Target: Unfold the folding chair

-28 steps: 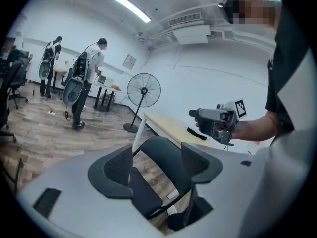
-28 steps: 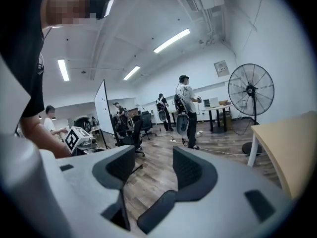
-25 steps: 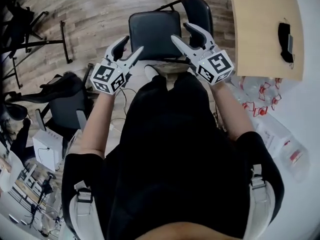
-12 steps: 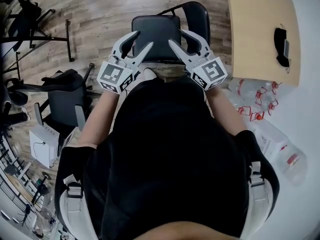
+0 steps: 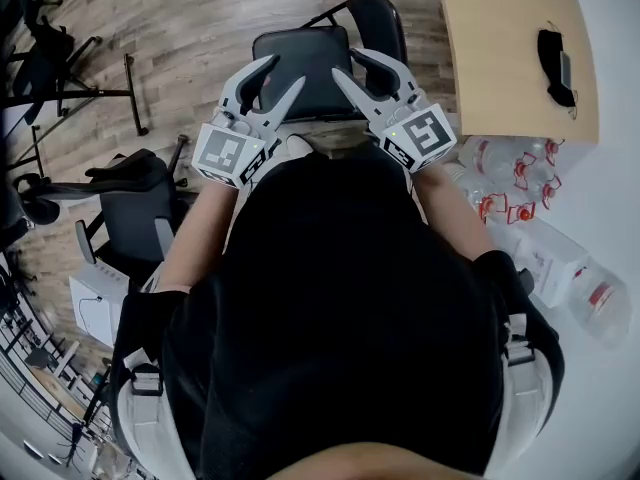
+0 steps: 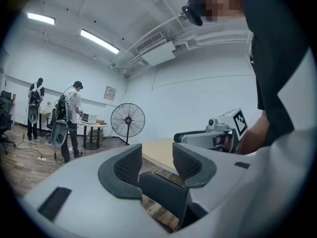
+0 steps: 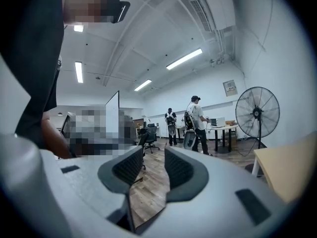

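Head view: the chair stands ahead, below and midway between left gripper and right gripper; both jaws, just closing, are slightly apart and empty.

The folding chair is black all over. The left gripper and the right gripper are pale grey-white, with dark grey bumpy pads. Their cubes show black and white squares. The floor is brown wood in stripes. The table is light tan. The person's top is black. The bottles are clear with red bits.
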